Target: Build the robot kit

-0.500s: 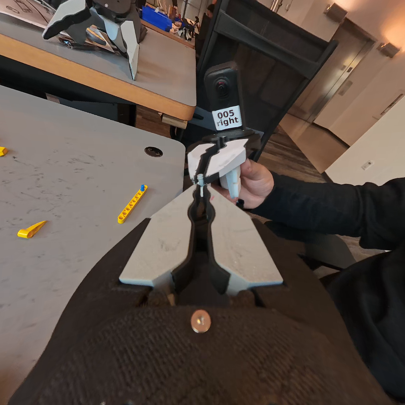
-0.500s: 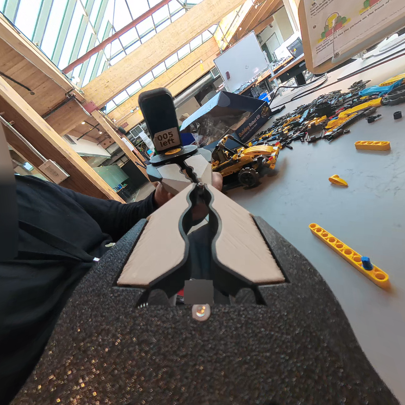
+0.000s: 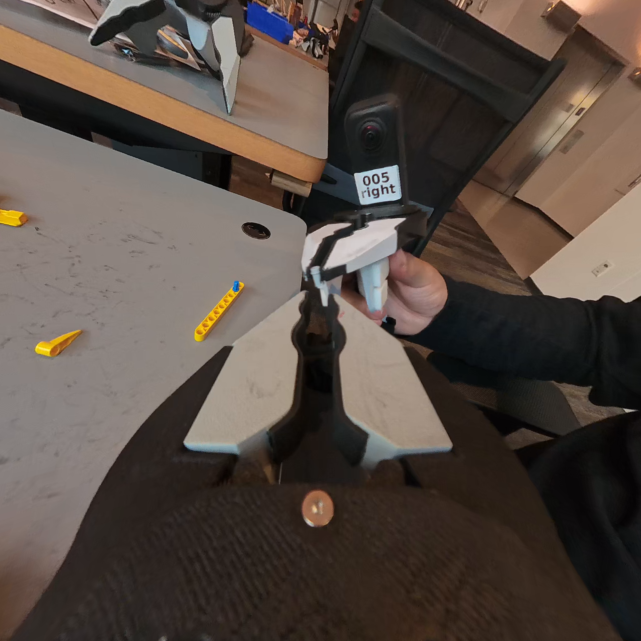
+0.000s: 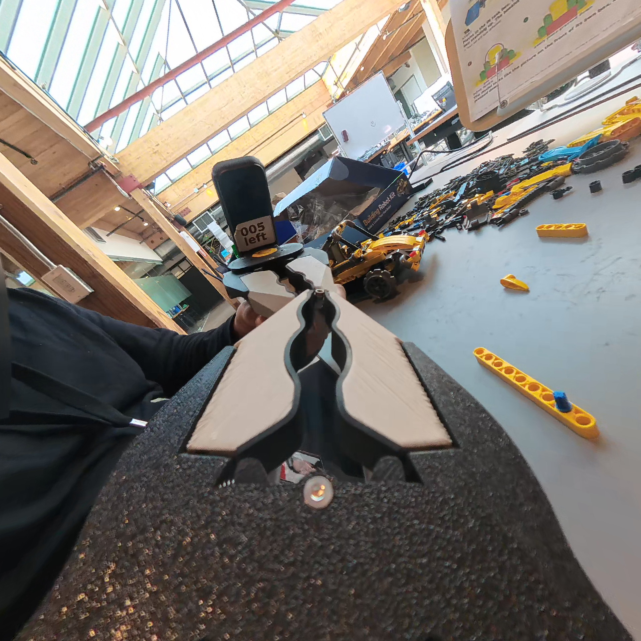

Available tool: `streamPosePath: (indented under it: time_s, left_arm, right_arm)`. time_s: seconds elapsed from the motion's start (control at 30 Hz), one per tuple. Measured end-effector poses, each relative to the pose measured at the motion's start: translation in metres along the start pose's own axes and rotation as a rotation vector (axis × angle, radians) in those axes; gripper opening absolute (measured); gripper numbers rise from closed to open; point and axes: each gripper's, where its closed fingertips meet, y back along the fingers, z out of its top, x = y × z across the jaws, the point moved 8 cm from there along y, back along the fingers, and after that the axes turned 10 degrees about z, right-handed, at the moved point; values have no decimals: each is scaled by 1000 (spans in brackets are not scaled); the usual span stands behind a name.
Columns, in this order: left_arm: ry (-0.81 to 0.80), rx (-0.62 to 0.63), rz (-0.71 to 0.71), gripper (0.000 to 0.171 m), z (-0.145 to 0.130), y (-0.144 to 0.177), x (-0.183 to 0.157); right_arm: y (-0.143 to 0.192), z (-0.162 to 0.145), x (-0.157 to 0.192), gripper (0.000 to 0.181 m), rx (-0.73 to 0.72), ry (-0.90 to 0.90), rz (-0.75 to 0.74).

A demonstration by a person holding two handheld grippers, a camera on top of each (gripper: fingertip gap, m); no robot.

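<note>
Grippers meet tip to tip in the air, just off the near edge of the grey table [image 3: 104, 242], and between them sits 1 small light-grey pin [image 3: 321, 286]. We see in the left wrist view that the right gripper [image 3: 314, 274] pinches the upper end of this pin, while the lower end goes down into the tip of the left gripper [image 3: 319, 301], whose fingers [image 3: 374, 374] are pressed almost together around it. In the right wrist view the pin [image 4: 319, 295] shows only as a small round end at the tip of the right gripper [image 4: 317, 300], and the left gripper [image 4: 295, 281] stands just behind it. The long axis of the pin runs from one tip to the other — both grippers are on it, so neither is nearer. On the table, well apart from both, lies a yellow beam [image 4: 534, 390] with a blue peg [image 4: 560, 399] in 1 hole, and 2 small yellow pieces [image 3: 57, 343] — the toy vehicle [image 4: 374, 256] and the pile of parts [image 4: 485, 201] are farther off.
</note>
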Motion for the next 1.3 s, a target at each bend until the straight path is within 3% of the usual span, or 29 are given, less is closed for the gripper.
streamPosePath:
  time_s: [0.57, 0.77, 1.13, 1.3]
  left_arm:
    - [152, -44, -78, 1, -3, -1, 7]
    - [24, -12, 8, 0, -7, -1, 6]
    - [-352, 100, 246, 0, -12, -6, -1]
    - [-471, 107, 327, 0, -12, -8, -6]
  right_arm:
    - [-2, -11, -1, 5, -45, 67, -40]
    - [-2, -13, -6, 5, -19, 2, -60]
    - [-2, -14, -9, 5, 108, -2, -148]
    - [-2, -12, -9, 5, 88, -13, -147]
